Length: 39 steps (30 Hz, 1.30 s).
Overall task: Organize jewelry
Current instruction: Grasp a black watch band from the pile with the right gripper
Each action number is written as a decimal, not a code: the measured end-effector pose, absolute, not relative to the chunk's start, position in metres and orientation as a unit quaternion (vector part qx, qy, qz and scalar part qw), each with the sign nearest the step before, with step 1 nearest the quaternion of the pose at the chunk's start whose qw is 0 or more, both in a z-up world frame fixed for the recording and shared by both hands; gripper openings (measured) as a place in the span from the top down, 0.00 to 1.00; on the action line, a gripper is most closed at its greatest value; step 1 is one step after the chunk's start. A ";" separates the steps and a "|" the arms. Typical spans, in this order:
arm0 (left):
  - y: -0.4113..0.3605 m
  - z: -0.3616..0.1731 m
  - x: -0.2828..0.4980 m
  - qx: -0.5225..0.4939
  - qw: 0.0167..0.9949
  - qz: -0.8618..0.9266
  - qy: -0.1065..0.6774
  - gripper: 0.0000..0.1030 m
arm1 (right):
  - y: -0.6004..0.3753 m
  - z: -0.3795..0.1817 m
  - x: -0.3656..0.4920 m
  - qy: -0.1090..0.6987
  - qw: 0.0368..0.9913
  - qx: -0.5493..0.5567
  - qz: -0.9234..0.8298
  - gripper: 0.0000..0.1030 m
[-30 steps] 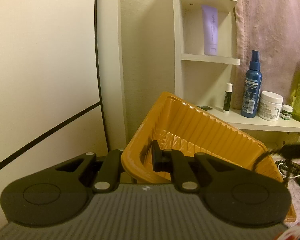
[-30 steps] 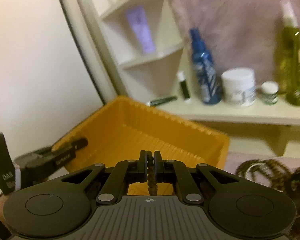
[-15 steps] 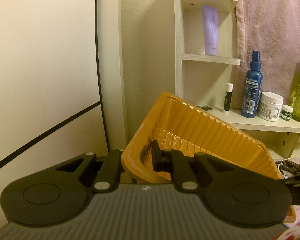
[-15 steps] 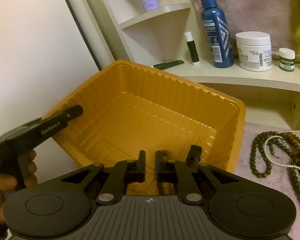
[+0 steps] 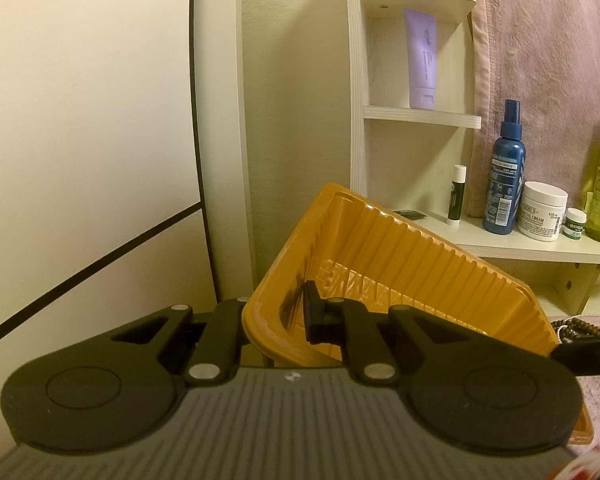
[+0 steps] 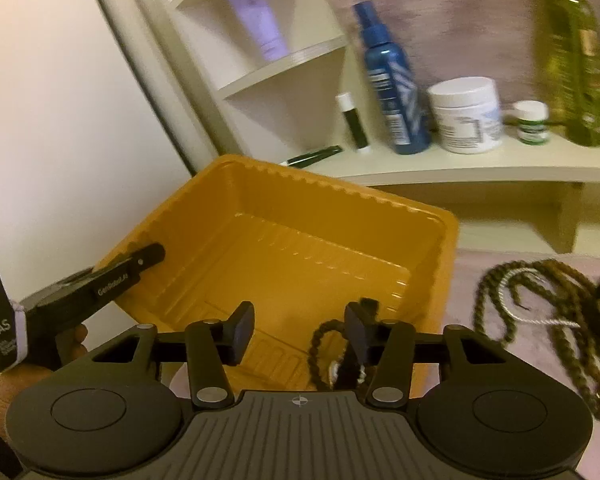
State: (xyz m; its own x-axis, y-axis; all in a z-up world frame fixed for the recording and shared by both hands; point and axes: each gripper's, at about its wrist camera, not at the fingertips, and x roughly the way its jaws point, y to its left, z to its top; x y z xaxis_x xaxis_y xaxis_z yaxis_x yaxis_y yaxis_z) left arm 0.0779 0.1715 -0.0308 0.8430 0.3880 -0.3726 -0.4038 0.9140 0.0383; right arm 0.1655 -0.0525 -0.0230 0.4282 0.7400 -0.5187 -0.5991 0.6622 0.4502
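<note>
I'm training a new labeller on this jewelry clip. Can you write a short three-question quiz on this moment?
1. True or false: the left claw grips the rim of the orange tray.
2. Where does the beaded bracelet lie? A) in the tray B) on the shelf C) on the pink cloth
3. Name the colour of the spray bottle on the shelf.

Key: 1 true. 2 A; it lies in the tray by the right claw, whose jaws are opening, pads off it. 3 blue.
</note>
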 end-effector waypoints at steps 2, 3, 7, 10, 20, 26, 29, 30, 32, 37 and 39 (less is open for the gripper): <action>0.172 -0.031 0.078 -0.021 0.960 0.206 0.190 0.89 | -0.064 -0.024 0.165 0.357 0.841 0.112 0.391 0.49; 0.172 -0.031 0.078 -0.021 0.960 0.207 0.190 0.89 | -0.070 -0.024 0.164 0.357 0.842 0.118 0.387 0.48; 0.172 -0.031 0.078 -0.021 0.960 0.207 0.189 0.89 | -0.095 -0.028 0.161 0.365 0.846 0.128 0.366 0.48; 0.172 -0.031 0.078 -0.020 0.960 0.207 0.189 0.89 | -0.116 -0.030 0.159 0.374 0.853 0.130 0.340 0.48; 0.171 -0.032 0.079 -0.020 0.959 0.209 0.189 0.89 | -0.186 -0.033 0.150 0.385 0.878 0.091 0.270 0.48; 0.171 -0.032 0.080 -0.018 0.959 0.209 0.190 0.89 | -0.225 -0.039 0.153 0.382 0.896 0.037 0.223 0.48; 0.171 -0.032 0.080 -0.018 0.959 0.209 0.190 0.89 | -0.235 -0.041 0.158 0.379 0.900 0.012 0.215 0.48; 0.171 -0.032 0.080 -0.018 0.959 0.209 0.190 0.89 | -0.236 -0.041 0.159 0.378 0.901 0.006 0.215 0.48; 0.171 -0.032 0.080 -0.018 0.959 0.209 0.190 0.89 | -0.235 -0.044 0.162 0.380 0.899 -0.009 0.218 0.49; 0.172 -0.032 0.079 -0.017 0.959 0.208 0.190 0.89 | -0.225 -0.055 0.166 0.380 0.894 -0.061 0.231 0.65; 0.172 -0.032 0.079 -0.017 0.959 0.208 0.190 0.89 | -0.220 -0.061 0.167 0.383 0.891 -0.080 0.233 0.72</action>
